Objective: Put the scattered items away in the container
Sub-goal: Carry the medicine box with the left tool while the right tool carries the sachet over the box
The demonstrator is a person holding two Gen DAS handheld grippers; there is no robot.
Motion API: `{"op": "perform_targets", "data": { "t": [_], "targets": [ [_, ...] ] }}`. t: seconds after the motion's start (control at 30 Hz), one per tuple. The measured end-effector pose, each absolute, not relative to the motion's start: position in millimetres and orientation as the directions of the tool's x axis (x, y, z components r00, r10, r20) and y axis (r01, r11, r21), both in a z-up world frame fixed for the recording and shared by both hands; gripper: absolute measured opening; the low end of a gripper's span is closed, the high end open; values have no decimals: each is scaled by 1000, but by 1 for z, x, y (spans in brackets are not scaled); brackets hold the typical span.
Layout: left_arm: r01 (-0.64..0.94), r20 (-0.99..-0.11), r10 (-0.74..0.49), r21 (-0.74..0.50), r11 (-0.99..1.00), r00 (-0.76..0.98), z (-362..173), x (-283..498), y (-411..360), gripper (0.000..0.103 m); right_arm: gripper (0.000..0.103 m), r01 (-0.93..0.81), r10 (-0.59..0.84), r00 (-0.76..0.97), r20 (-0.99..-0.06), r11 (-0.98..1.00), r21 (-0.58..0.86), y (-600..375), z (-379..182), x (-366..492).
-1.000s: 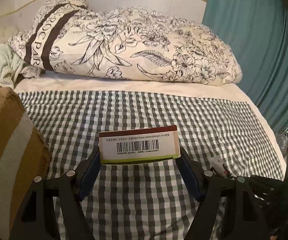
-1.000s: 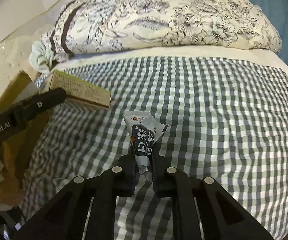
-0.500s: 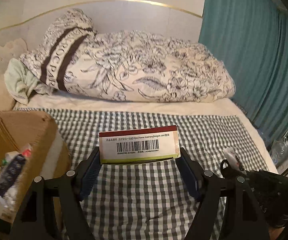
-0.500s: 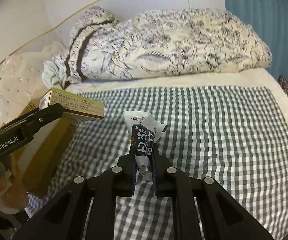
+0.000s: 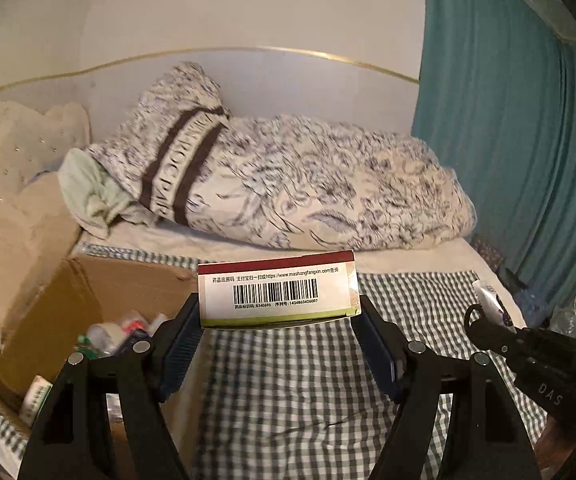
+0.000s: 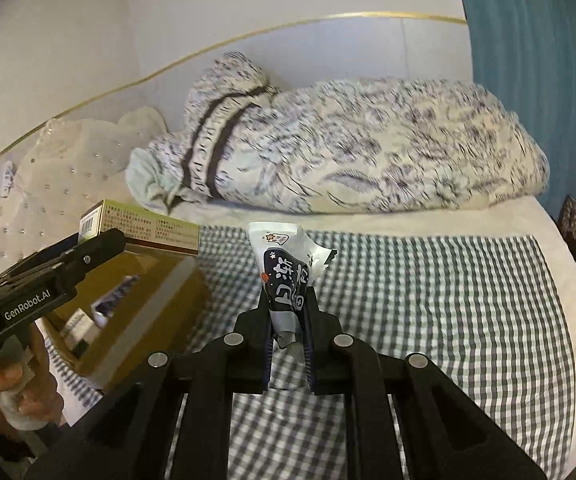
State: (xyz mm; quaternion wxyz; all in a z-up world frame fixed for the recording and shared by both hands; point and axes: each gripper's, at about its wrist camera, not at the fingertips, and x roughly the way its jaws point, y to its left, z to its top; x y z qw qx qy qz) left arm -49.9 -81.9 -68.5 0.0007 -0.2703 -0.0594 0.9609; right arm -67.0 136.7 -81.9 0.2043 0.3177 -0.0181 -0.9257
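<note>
1. Left gripper (image 5: pixel 279 322) is clamping the medicine carton (image 5: pixel 278 288) across its ends, jaws wide, barcode face showing, beside the cardboard box (image 5: pixel 88 300) for the drop.
2. Right gripper (image 6: pixel 288 330) is pinching the snack packet (image 6: pixel 286 276) by its tail, jaws nearly closed, packet clear above the checked bed sheet (image 6: pixel 447 300).
3. Box is sitting open and part filled, so both loads can drop straight in.

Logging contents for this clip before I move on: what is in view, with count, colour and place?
medicine box: one, white with red edge, barcode facing, clamped in left tool
snack packet: one, dark and white, pinched in right tool
cardboard box: one, brown, open, left on the bed, several small packets inside
checked sheet: one, grey-white, covering the bed
floral duvet: one, cream-black, bundled at the headboard
curtain: teal, right
left tool: black
right tool: black
hand: one, lower left in right view
</note>
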Motion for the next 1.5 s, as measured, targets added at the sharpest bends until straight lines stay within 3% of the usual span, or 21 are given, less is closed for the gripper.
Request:
{"op": "perform_targets", "data": {
  "t": [0.7, 1.07, 1.5],
  "targets": [
    [195, -499, -134, -73, -978, -856, -32, 6, -206, 75, 12, 529, -536, -663, -523, -829, 178, 14, -39, -39],
    [268, -561, -197, -47, -962, -804, -59, -2, -267, 75, 12, 618, -582, -578, -572, -770, 158, -69, -60, -54],
    [266, -644, -163, -65, -962, -747, -108, -31, -298, 76, 12, 662, -554, -483, -678, -738, 131, -129, -120, -81]
  ]
}}
